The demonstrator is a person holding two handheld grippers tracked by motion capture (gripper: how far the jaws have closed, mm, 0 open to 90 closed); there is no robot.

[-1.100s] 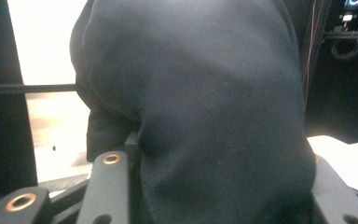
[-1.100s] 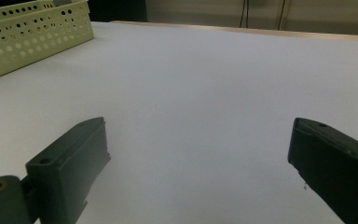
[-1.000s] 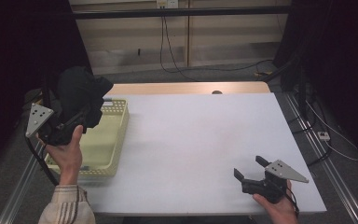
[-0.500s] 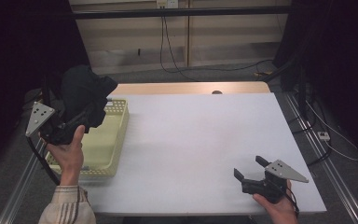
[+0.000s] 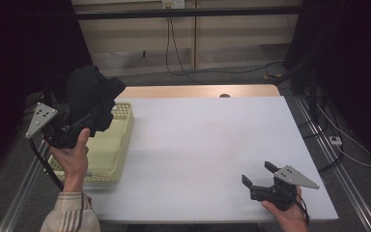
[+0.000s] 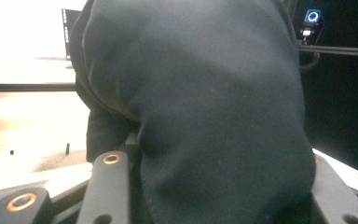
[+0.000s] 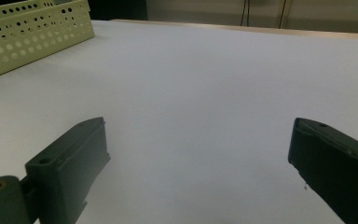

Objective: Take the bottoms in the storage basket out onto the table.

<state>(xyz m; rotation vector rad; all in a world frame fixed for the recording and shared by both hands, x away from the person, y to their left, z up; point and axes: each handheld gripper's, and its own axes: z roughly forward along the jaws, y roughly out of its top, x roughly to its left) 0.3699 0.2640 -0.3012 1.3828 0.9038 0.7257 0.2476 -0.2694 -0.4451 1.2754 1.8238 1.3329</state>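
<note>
A bunched black cloth (image 5: 92, 96) hangs in the air above the far end of a pale yellow perforated basket (image 5: 118, 145) at the table's left. My left gripper (image 5: 84, 121) is shut on the black cloth (image 6: 200, 102), which bulges up between the jaws in the left gripper view. Near the front right corner of the white table (image 5: 207, 140), my right gripper (image 5: 258, 175) rests low and open. Its jaws stand wide apart over bare tabletop (image 7: 200, 107) with nothing between them.
The yellow basket (image 7: 32, 32) lies far off to the left in the right gripper view. A wooden strip (image 5: 198, 91) runs along the table's far edge. Cables (image 5: 328, 130) trail on the floor at the right, beside a metal rail (image 5: 340, 169).
The left hand has shifted slightly with the cloth still held above the basket. The right gripper has stayed in place.
</note>
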